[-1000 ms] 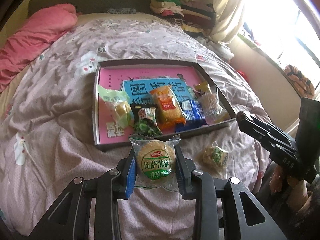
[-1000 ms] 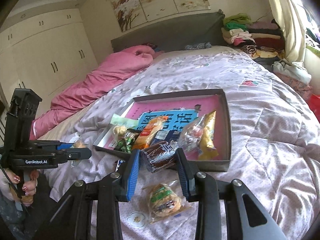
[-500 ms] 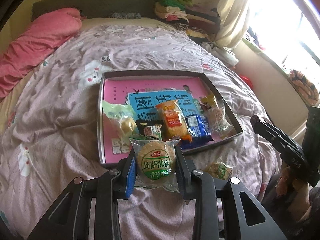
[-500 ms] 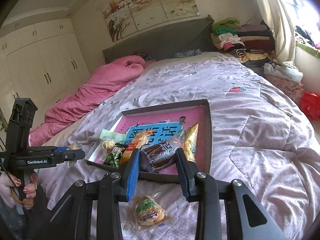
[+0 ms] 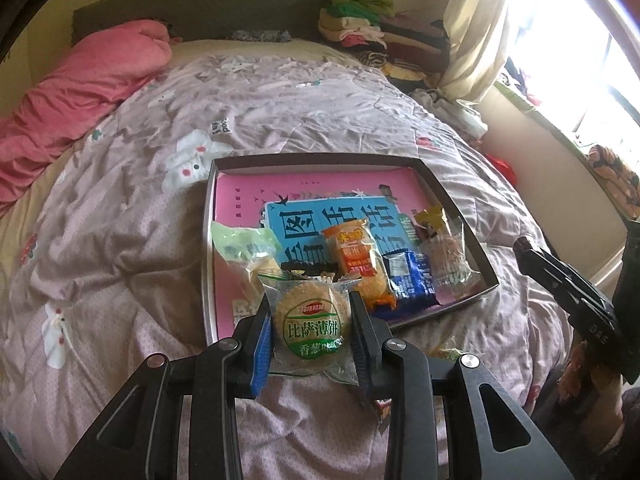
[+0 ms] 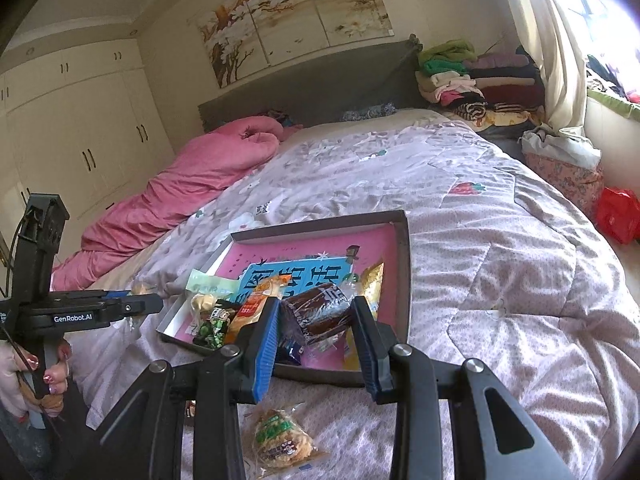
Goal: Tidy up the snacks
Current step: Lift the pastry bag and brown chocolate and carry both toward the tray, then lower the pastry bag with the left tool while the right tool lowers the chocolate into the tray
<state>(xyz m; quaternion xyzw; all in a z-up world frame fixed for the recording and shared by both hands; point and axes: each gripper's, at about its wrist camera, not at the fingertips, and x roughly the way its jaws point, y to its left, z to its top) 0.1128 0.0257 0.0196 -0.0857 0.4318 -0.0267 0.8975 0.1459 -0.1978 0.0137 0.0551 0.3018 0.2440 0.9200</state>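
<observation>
My left gripper (image 5: 311,316) is shut on a round cracker in a clear wrapper with a green label (image 5: 310,324), held just before the near edge of the shallow grey tray (image 5: 452,196). The tray lies on the bed and holds several wrapped snacks, among them an orange packet (image 5: 360,256) and a blue one (image 5: 410,282). In the right wrist view my right gripper (image 6: 316,322) is shut on a dark brown wrapped cake (image 6: 318,314) above the tray's near edge (image 6: 404,264). A green-labelled snack (image 6: 280,436) lies loose on the quilt below it.
The quilted lilac bedspread (image 5: 120,240) fills the view, with a pink duvet (image 5: 72,108) bunched at the left and folded clothes (image 6: 472,84) stacked by the headboard. A hand (image 6: 28,376) holds the left gripper's handle. The other gripper (image 5: 576,300) shows at the right.
Both grippers have drawn forward toward the tray with their snacks still held; the tray now sits closer under them, and the loose snack has slid lower in both views.
</observation>
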